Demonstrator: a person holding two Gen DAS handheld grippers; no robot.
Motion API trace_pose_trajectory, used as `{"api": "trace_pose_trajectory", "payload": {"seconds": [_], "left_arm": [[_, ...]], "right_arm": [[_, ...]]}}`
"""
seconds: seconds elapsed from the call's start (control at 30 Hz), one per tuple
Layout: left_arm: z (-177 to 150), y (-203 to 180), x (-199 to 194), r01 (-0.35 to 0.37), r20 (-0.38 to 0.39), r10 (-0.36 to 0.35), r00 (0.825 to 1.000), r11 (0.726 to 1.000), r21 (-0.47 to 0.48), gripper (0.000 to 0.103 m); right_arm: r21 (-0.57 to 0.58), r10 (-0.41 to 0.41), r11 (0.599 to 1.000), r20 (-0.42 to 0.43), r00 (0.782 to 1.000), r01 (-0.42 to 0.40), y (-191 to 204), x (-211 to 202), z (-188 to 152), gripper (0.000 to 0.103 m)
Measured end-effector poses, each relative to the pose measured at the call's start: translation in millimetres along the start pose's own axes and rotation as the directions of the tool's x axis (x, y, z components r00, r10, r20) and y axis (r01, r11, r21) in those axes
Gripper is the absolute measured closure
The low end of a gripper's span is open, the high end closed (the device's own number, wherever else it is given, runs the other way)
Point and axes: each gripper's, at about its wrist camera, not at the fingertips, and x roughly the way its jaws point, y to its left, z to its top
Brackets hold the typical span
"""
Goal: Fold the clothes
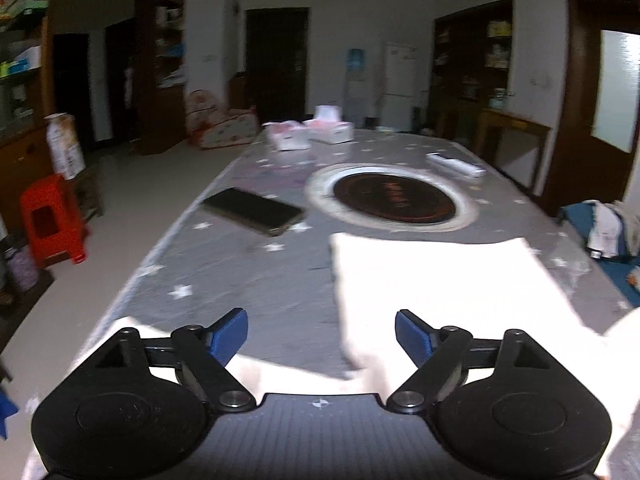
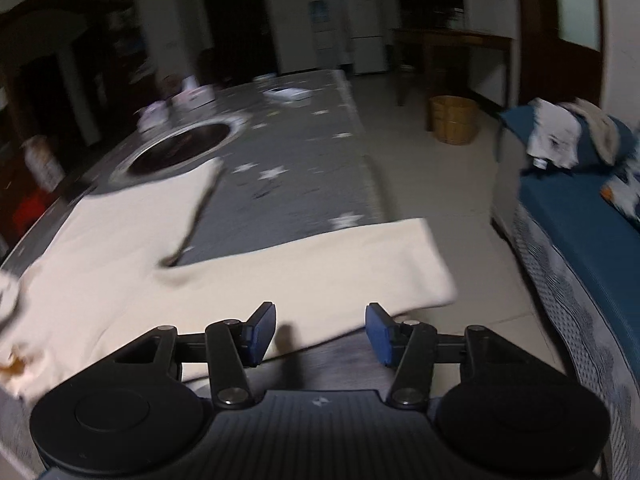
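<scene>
Grey star-patterned cloth covers the long counter [image 1: 256, 280], which runs down a dim room lined with dark wooden shelves. Set into the counter's middle is a round dark hotplate [image 1: 392, 200]; a black phone [image 1: 252, 210] lies to its left, with tissue boxes [image 1: 308, 130] farther back. Beside the counter stands a red stool [image 1: 50, 220] on the pale floor.

Spread flat on the near end of the counter lies the cream garment [image 2: 120, 240], and one sleeve [image 2: 360, 268] stretches toward the counter's right edge and hangs past it. Off to the right, more clothes [image 2: 560, 136] are heaped on a blue bed [image 2: 580, 220].

Both grippers hover low over the garment. On the left gripper [image 1: 322, 338] the blue fingers [image 1: 228, 336] are spread wide, holding nothing. On the right gripper [image 2: 322, 334] the fingers [image 2: 262, 332] are likewise parted and empty, just short of the sleeve.
</scene>
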Motion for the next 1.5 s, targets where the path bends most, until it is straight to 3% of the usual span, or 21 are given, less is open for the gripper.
{"api": "trace_pose_trajectory", "payload": {"seconds": [0.17,0.3,0.43,0.57,0.67,0.8,0.9,1.03,1.23,1.5], "left_arm": [[-2,-29,6,0.059,-0.016,-0.058,0.998,0.998,0.034,0.014],[-6,-45,13,0.085,-0.039,-0.083,0.996,0.995,0.051,0.014],[-8,-55,15,0.094,-0.051,-0.091,0.995,0.993,0.066,0.014],[-9,-61,15,0.092,-0.055,-0.087,0.995,0.993,0.077,0.013],[-10,-63,16,0.085,-0.061,-0.08,0.995,0.993,0.079,0.013],[-12,-65,17,0.081,-0.071,-0.075,0.995,0.994,0.078,0.012],[-14,-66,16,0.076,-0.072,-0.071,0.995,0.994,0.082,0.012],[-15,-64,15,0.068,-0.071,-0.062,0.996,0.994,0.084,0.012],[-14,-50,9,0.056,-0.046,-0.053,0.997,0.996,0.066,0.012],[-17,-21,0,0.04,-0.017,-0.039,0.999,0.999,0.021,0.01]], "right_arm": [[0.17,-0.01,0.985,0.008,1.0,0.009,-39,6,1,0.052],[0.343,0.058,0.937,0.017,0.998,-0.061,-71,19,-6,0.052],[0.495,0.135,0.857,0.046,0.99,-0.14,-98,33,-17,0.051],[0.63,0.204,0.747,0.088,0.975,-0.213,-126,47,-27,0.052],[0.684,0.248,0.678,0.129,0.96,-0.268,-141,54,-33,0.064],[0.681,0.251,0.67,0.167,0.953,-0.296,-147,52,-35,0.089],[0.664,0.239,0.681,0.196,0.951,-0.308,-145,46,-31,0.096],[0.639,0.258,0.684,0.238,0.936,-0.351,-134,35,-18,0.098],[0.53,0.342,0.717,0.296,0.892,-0.452,-91,10,13,0.098],[0.331,0.532,0.733,0.264,0.804,-0.594,15,4,67,0.098]]}}
